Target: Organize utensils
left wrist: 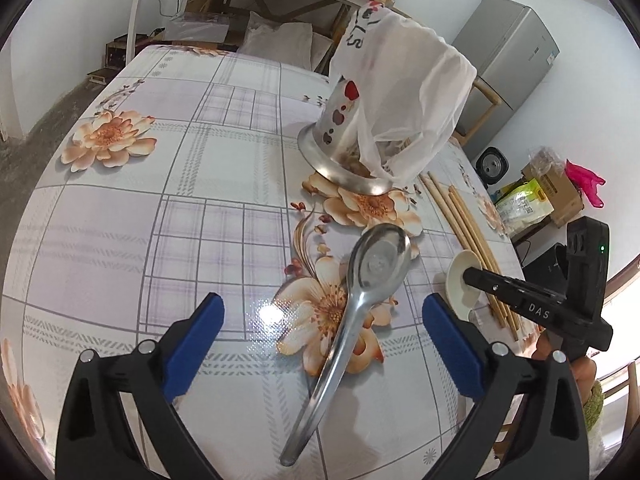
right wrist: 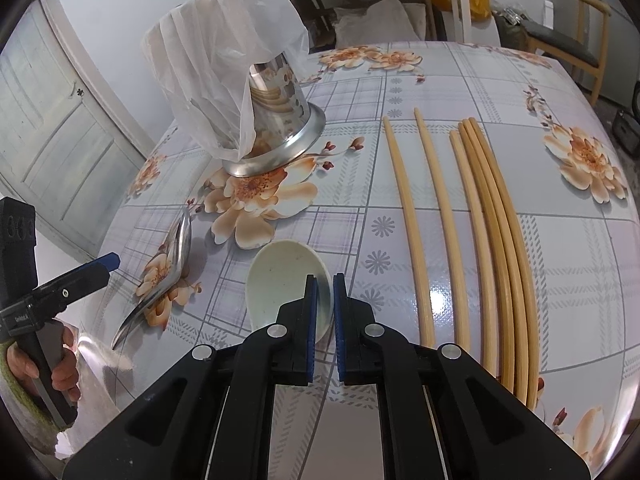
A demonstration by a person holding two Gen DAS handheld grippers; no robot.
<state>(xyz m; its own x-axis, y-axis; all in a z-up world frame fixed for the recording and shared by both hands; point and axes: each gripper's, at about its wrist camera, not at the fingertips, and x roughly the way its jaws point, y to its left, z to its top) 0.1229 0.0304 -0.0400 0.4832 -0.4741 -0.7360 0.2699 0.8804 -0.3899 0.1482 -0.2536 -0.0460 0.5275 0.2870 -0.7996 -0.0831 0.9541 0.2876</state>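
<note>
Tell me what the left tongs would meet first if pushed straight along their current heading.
Probably the metal spoon lying between the open left tongs, or the tablecloth under it; depth is hard to judge.

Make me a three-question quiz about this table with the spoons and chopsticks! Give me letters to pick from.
1. Where does the metal spoon lie?
A. on the tablecloth
B. in the holder
C. on a chair

2. How many chopsticks lie on the table?
A. two
B. five
C. nine

3. What does the right gripper hold?
A. nothing
B. a chopstick
C. the white spoon

Answers:
1 A, it rests flat on the flowers.
2 B, two single and three bunched.
3 C, its pads pinch the spoon.
</note>
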